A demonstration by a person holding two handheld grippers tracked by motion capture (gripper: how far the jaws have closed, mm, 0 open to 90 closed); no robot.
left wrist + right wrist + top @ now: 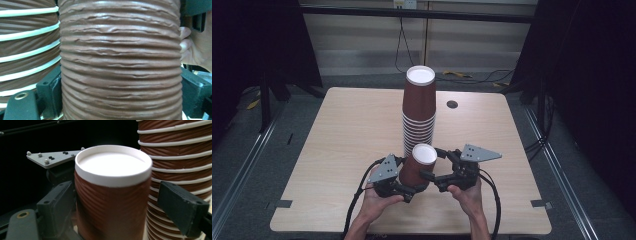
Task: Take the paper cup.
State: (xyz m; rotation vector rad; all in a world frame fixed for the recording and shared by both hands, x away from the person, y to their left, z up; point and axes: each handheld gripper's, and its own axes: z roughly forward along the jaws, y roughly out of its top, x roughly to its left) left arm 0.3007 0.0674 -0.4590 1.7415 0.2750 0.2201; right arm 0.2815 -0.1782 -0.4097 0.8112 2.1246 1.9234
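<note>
Pale wooden table stands in a dim room with dark curtains at both sides and a light wall behind. On the near part of this table, the left gripper is clamped on a brown ribbed paper cup, which stands upside down with its white bottom up; the jaws press the cup's lower wall, one from each side. In the left gripper view the ribbed wall is directly in front of the camera, between the two black jaws. Just behind the held cup, from the claws' side, rises a tall stack of the same brown paper cups with white rims, also upside down. The right gripper reaches to the cup from the other side. Its jaws are apart: one seems to lie against the wall, the other stands clear of it.
</note>
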